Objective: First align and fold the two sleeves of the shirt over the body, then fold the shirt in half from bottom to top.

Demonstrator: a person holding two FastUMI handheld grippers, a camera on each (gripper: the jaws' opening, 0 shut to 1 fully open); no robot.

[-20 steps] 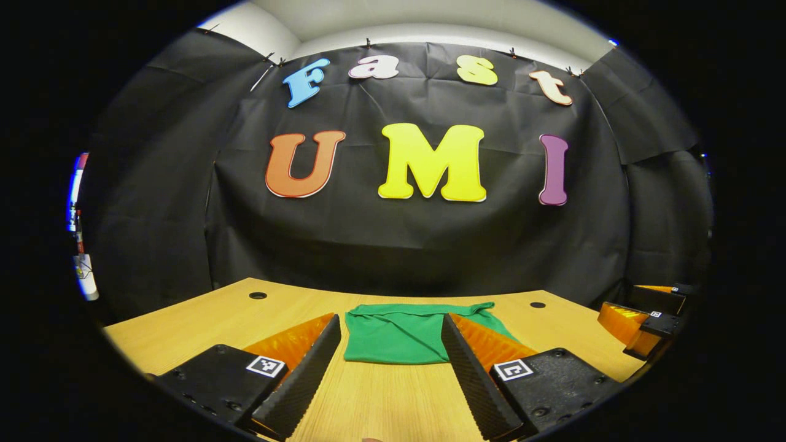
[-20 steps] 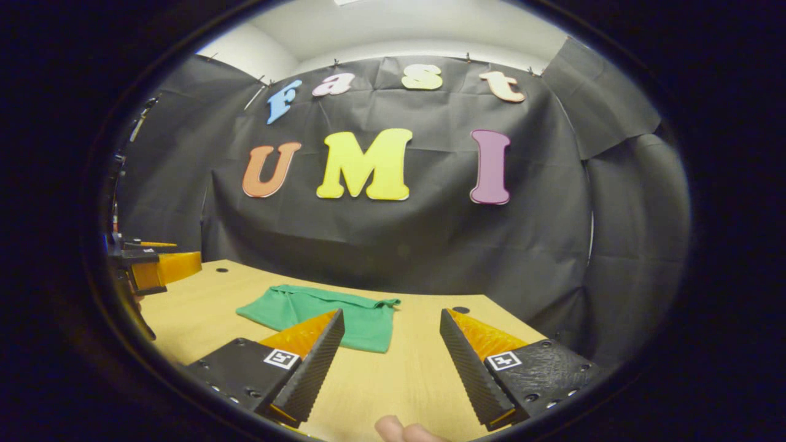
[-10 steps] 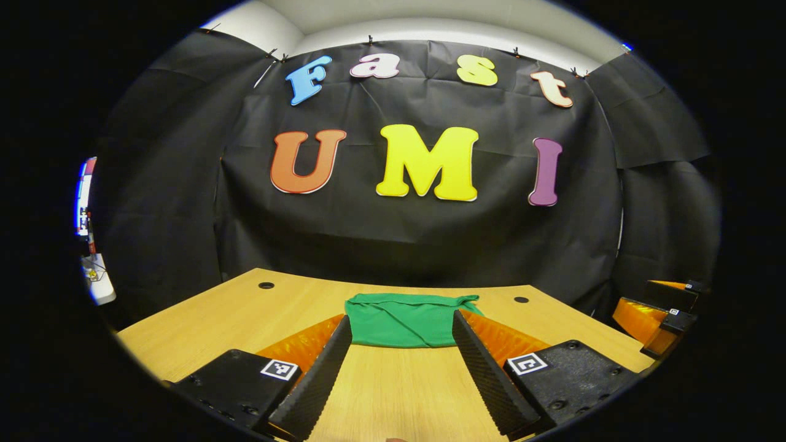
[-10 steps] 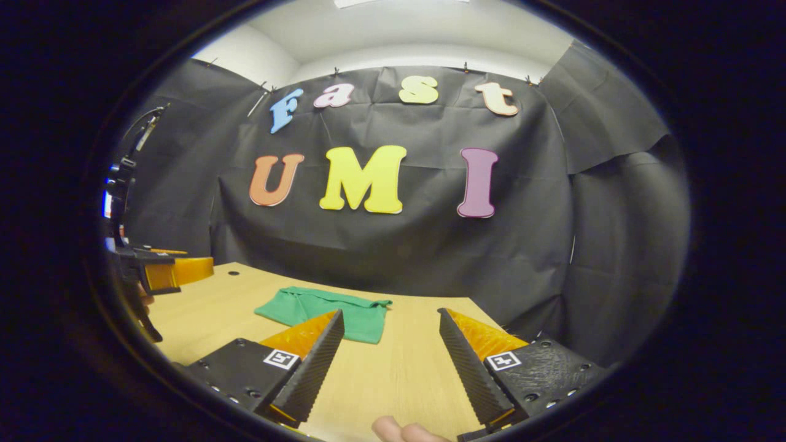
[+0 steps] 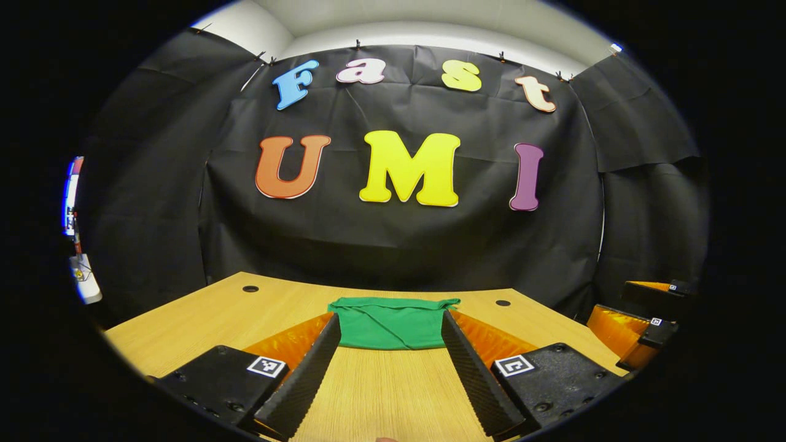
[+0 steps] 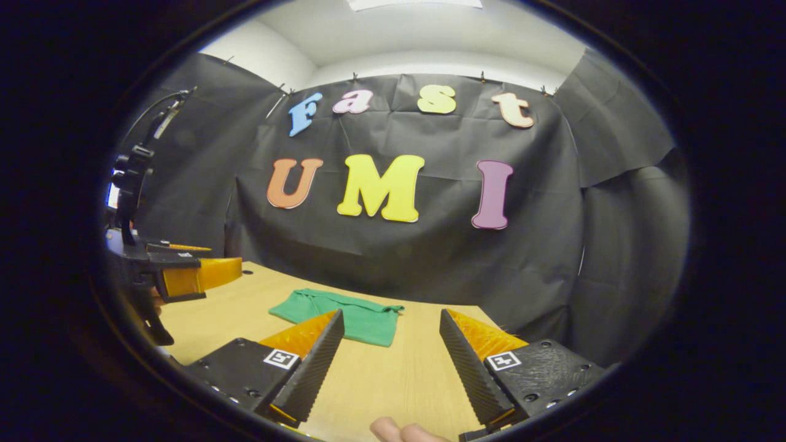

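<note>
Folded green fabric shirt (image 5: 390, 322) lies flat on the light wooden surface (image 5: 381, 393), beyond both jaws; left gripper (image 5: 390, 368) and right gripper (image 6: 390, 362) gape, holding nothing.

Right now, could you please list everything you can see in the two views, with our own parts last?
Shirt: one, green, folded into a flat compact shape, lying on the table toward its far edge.
Table: one, light wood, under the shirt, with two small dark round holes near the far edge.
Booth wall: black cloth, behind the table.
Ceiling and upper wall: white, above the cloth.
Fingertip: at the bottom edge of the right gripper view.
Left tongs: one, open, held above the near table, aimed at the shirt, touching nothing.
Right tongs: one, open, above the table to the shirt's right, touching nothing.
</note>
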